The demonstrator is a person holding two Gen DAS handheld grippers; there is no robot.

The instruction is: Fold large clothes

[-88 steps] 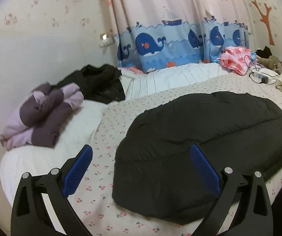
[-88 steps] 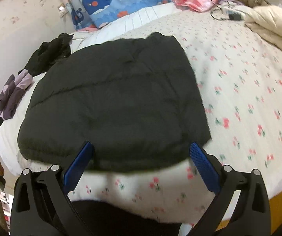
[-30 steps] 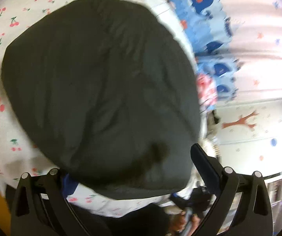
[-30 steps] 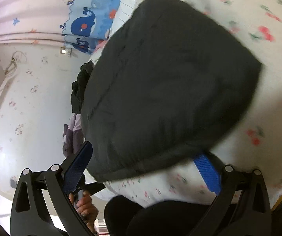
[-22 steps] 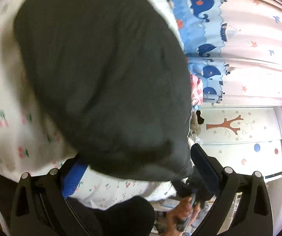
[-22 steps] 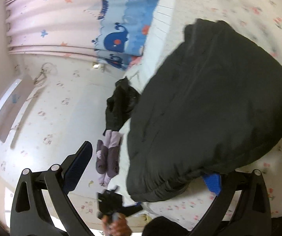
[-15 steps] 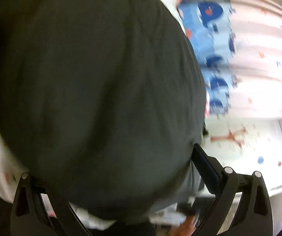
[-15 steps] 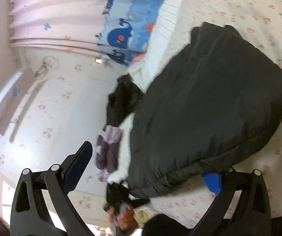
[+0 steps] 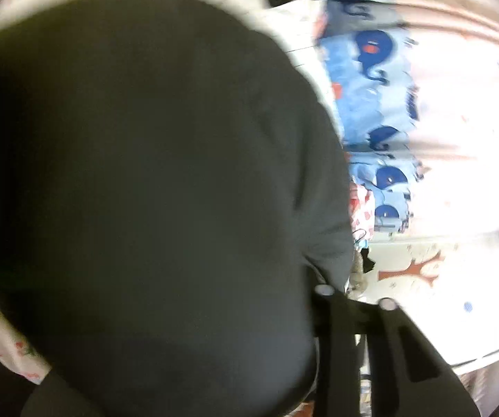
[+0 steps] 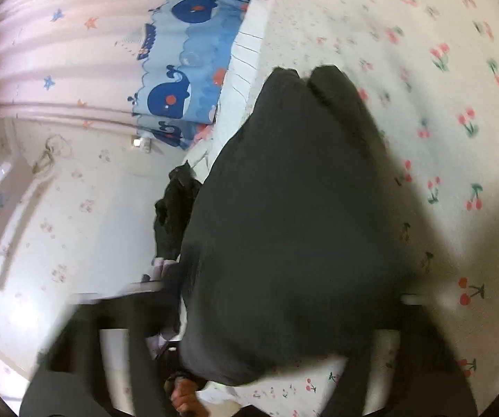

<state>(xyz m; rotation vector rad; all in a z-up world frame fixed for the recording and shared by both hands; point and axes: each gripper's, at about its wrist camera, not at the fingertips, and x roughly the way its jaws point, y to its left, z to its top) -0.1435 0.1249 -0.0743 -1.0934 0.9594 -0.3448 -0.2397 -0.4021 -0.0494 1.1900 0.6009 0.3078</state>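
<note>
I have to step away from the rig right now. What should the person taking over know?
Left gripper: buried under the black padded jacket; jaws hidden, so grip unclear.
Right gripper: blurred, the jacket lies between its fingers; open or shut unclear.
The jacket is a compact bundle on the cherry-print bedsheet near the bed's edge, so it looks already folded.
Left, probably: confirm both grips, then carry or set the bundle down.

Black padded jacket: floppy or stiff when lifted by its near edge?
Likely floppy but bulky: the black padded jacket bulges in soft rounded folds on the cherry-print sheet. Probably light for its size, being puffy. Both views are blurred, so the grip is unclear.
</note>
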